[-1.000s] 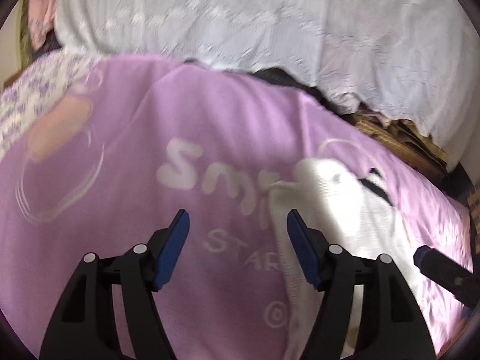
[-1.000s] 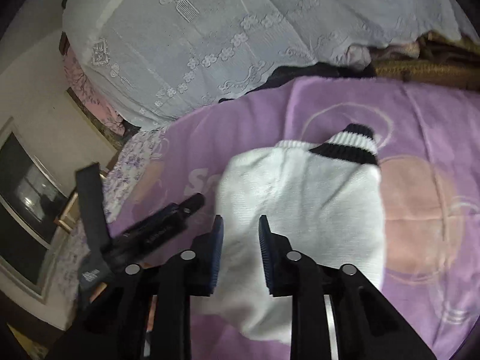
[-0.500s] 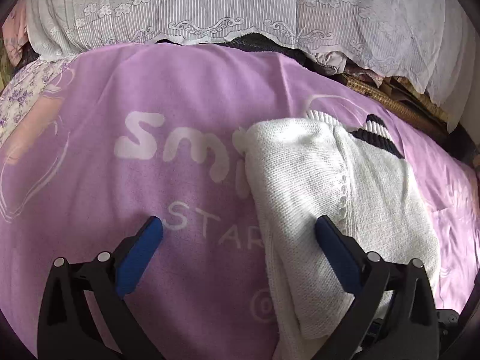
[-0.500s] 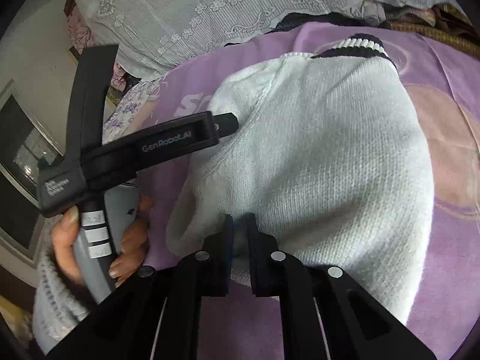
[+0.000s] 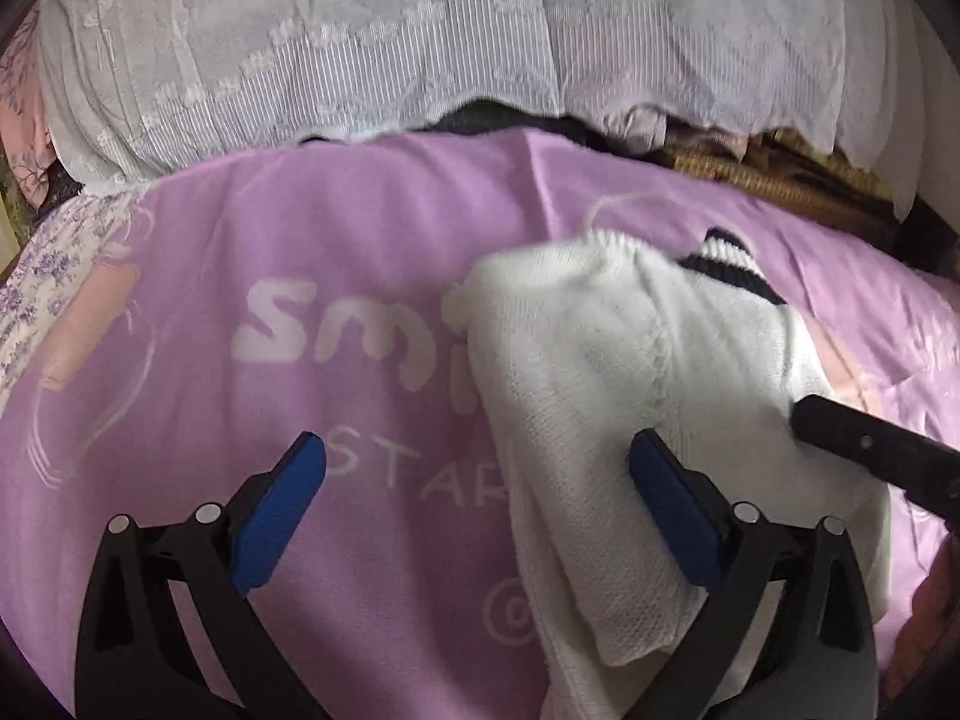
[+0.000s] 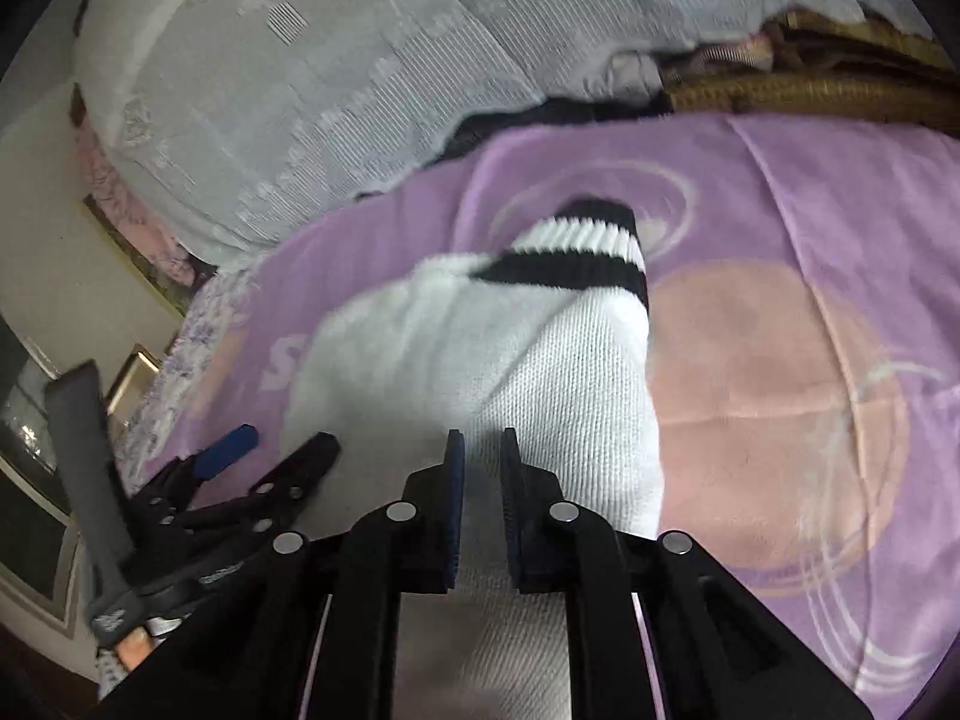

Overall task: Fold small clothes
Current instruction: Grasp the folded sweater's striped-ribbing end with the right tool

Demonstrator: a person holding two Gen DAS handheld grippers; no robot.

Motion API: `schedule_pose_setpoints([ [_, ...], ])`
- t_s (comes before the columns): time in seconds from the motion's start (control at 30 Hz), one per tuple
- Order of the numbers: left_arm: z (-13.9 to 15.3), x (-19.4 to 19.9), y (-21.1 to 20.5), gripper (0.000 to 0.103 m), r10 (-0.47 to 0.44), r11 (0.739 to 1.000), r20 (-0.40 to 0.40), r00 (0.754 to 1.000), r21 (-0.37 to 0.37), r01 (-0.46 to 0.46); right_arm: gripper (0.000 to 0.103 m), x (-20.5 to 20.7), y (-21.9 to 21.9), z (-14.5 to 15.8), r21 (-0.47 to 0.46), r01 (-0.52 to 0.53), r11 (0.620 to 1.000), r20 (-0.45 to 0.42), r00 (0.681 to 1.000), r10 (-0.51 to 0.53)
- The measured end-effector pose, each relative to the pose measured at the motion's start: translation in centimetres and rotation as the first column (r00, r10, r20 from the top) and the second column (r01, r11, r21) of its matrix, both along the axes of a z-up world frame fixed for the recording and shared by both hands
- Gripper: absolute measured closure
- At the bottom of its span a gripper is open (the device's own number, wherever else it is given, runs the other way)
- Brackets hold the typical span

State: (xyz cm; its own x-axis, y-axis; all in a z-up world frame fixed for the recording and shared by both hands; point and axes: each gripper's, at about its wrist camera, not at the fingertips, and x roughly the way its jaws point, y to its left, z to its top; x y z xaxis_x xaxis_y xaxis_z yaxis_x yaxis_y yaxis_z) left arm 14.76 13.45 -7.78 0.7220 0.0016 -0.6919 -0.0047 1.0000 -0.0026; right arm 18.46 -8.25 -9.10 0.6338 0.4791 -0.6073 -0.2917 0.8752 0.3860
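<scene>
White knit made up the sweater [image 5: 630,414], which lay folded on a purple blanket [image 5: 336,276] spread over the bed, its black-and-white striped cuff [image 6: 582,252] at the far end. From the left wrist view the sweater sat right of centre, covering part of the pale lettering [image 5: 336,342] printed on the blanket.

The left gripper [image 5: 477,492] was spread wide, one blue pad [image 5: 279,516] over bare blanket and the other pad [image 5: 672,510] over the near part of the sweater; whether either pad touched the cloth could not be told. A black finger of the right gripper [image 5: 870,450] reached in from the right edge of that view onto the sweater's right side.

In the right wrist view the right gripper [image 6: 478,480] had its jaws drawn close together with a narrow gap, pinching the near edge of the sweater, whose white knit ran up between the jaws. The left gripper [image 6: 264,456] showed low at the left of that view, beside the sweater's left edge, with a fingertip of the hand [image 6: 132,648] holding it just visible below.

Behind the blanket a white lace cover [image 5: 420,48] was draped over a mound, and a brown woven piece [image 6: 798,90] showed at the far right. A floral sheet [image 5: 42,276] lay at the blanket's left edge
</scene>
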Motion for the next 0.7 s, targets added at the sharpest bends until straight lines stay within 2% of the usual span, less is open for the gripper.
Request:
schedule_pose_setpoints([
  [0.07,0.2,-0.1,-0.2,0.004,0.001,1.0,0.01,1.0,0.01,-0.001,0.093,-0.2,-0.6,-0.8,0.01,-0.012,1.0,0.055,0.998,0.012],
  [0.17,0.2,-0.3,-0.5,0.004,0.0,1.0,0.02,1.0,0.03,-0.001,0.093,0.4,-1.5,-1.1,0.065,-0.024,0.998,0.048,0.999,0.021],
  [0.27,0.1,-0.5,-0.4,0.004,0.0,1.0,0.021,1.0,0.027,-0.001,0.093,0.0,-1.9,-1.5,0.079,-0.035,0.996,0.086,0.996,0.029],
  [0.4,0.3,-0.7,-0.4,0.005,0.006,0.999,0.027,1.0,0.032,-0.007,0.086,-2.9,-1.6,-0.7,-0.003,-0.011,1.0,0.177,0.984,0.012],
  [0.5,0.4,-0.9,-0.6,0.005,0.005,0.999,0.036,0.999,0.041,-0.006,0.073,-5.5,-1.3,-0.1,-0.062,-0.01,0.998,0.233,0.972,0.024],
  [0.7,0.4,-0.8,-0.5,0.005,0.003,1.0,0.032,0.999,0.03,-0.004,0.067,-6.9,0.2,-1.0,-0.164,-0.047,0.985,0.193,0.978,0.079],
])
